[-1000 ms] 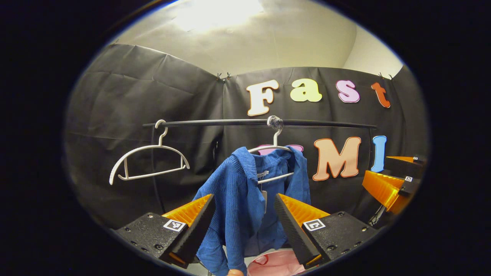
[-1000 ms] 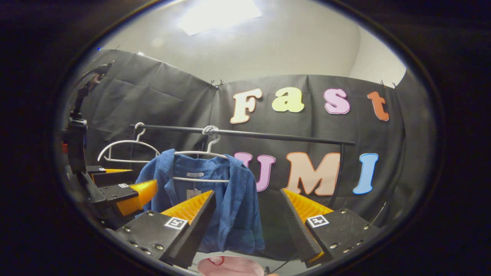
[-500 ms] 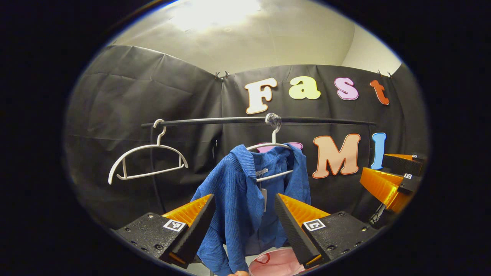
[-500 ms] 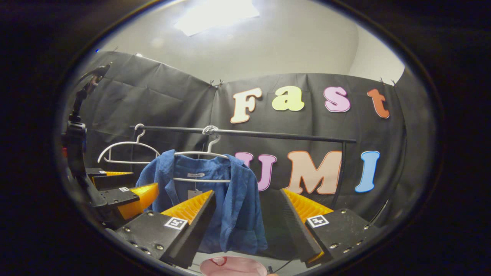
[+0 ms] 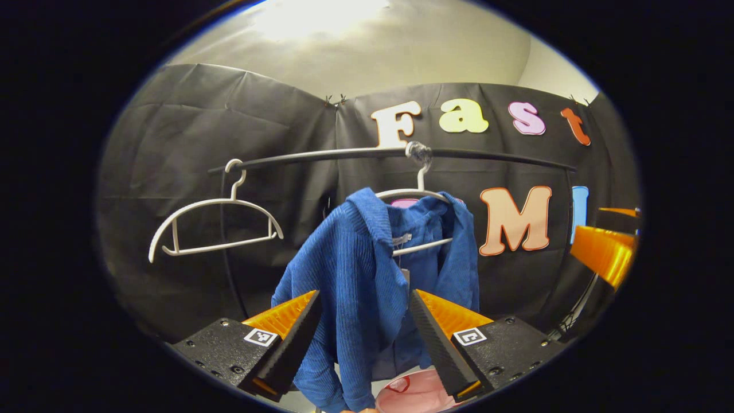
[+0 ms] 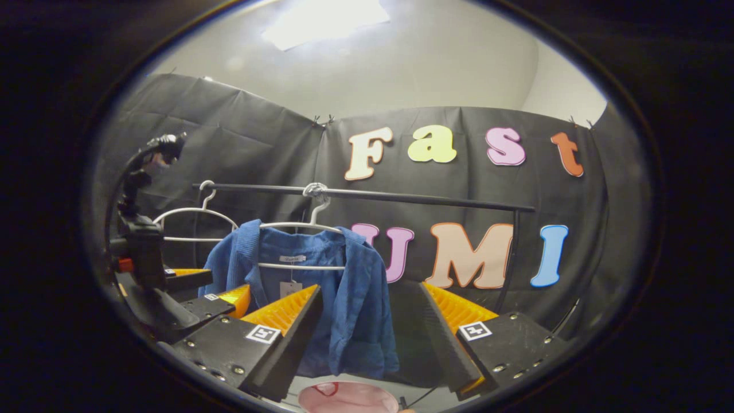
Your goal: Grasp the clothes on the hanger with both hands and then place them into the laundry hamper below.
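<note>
Left gripper (image 5: 363, 310): released, fingers bracketing the blue shirt (image 5: 367, 275).
Right gripper (image 6: 369, 307): spread wide, holding nothing.
Risk: uneven pull snags the hanger (image 6: 301, 226), dragging it along the rail (image 6: 401, 198).

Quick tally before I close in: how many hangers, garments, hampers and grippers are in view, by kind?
Hangers: 2, an empty white hanger and a white hanger carrying the shirt
Garments: 1, the blue shirt
Hampers: 1, the pink hamper below
Grippers: 2, left gripper and right gripper, both open
Total: 6
</note>
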Available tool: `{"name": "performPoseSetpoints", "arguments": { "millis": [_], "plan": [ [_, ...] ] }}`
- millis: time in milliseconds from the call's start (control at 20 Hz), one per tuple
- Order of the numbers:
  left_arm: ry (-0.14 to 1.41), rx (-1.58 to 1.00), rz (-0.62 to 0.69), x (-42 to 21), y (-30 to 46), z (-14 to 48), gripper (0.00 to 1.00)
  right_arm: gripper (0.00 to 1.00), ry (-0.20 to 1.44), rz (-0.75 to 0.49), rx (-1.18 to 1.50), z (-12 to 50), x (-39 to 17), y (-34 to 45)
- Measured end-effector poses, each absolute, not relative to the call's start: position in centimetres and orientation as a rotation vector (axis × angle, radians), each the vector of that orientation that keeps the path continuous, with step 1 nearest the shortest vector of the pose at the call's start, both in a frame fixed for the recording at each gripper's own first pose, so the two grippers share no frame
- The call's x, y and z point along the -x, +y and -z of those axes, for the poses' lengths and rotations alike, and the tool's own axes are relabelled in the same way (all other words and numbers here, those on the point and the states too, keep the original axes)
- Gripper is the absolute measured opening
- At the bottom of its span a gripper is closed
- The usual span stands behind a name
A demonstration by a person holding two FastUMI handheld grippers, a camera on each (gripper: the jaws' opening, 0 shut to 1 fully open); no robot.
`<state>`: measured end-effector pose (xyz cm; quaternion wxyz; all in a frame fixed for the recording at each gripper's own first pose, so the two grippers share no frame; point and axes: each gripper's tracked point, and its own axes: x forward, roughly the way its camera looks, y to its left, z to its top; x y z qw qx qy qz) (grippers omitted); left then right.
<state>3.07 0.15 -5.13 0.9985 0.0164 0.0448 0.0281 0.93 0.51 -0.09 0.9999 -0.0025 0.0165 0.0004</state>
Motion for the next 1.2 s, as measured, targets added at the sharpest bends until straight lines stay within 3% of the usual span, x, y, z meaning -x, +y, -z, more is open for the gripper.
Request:
{"name": "performPoseSetpoints", "arguments": {
  "millis": [400, 700, 1050, 1150, 1200],
  "plan": [
    [0.2, -0.056, -0.11, -5.1, 1.3, 11.4, 0.96, 0.95, 0.057, 0.005, 0.026, 0.7, -2.2, 0.2],
    [0.223, -0.08, -0.152, -7.4, 2.7, 13.0, 0.92, 0.95, 0.073, -0.012, 0.037, 1.6, -4.0, 0.7],
    [0.234, -0.06, -0.2, -8.4, 4.9, 13.2, 0.15, 0.98, 0.089, -0.032, 0.026, 2.7, -6.3, 0.9],
    [0.241, -0.064, -0.186, -8.4, 4.9, 13.2, 0.03, 0.98, 0.097, -0.043, 0.031, 3.1, -6.9, 1.2],
    [0.246, -0.065, -0.175, -8.3, 4.9, 13.1, 0.02, 0.98, 0.101, -0.051, 0.033, 3.4, -7.1, 1.6]
  ]
}}
